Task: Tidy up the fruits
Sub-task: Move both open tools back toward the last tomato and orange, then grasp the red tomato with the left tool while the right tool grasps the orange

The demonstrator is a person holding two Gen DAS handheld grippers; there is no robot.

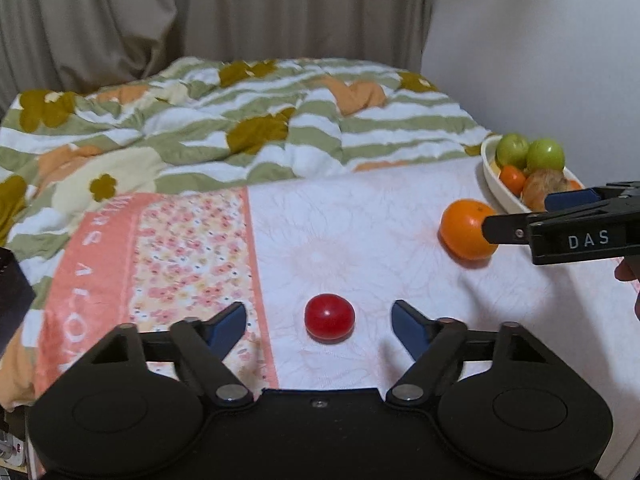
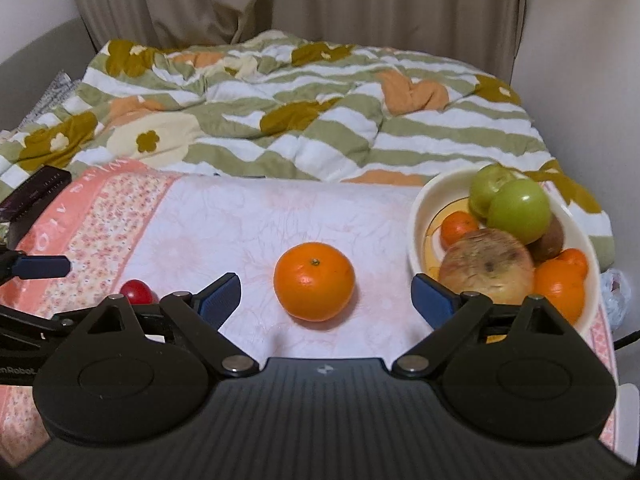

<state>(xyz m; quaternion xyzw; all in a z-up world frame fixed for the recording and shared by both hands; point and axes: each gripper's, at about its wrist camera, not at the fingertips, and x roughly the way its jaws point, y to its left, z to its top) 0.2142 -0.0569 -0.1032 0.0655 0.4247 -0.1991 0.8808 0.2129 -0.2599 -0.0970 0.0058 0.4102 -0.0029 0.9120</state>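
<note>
The left gripper [image 1: 319,320] is spread wide, the tomato [image 1: 329,317] lying between its fingers, untouched. The right gripper [image 2: 326,294] (also spread) flanks the orange [image 2: 314,286] on the cloth [image 2: 240,232], beside the bowl [image 2: 420,216].

A red tomato [image 1: 329,317] is seen lying on the bed sheet [image 1: 360,220], between the spread fingers of the left gripper [image 1: 319,324], untouched. Further right, an orange [image 1: 466,229] is flanked by the right gripper [image 1: 536,212], beside a fruit-filled bowl [image 1: 494,184].
</note>
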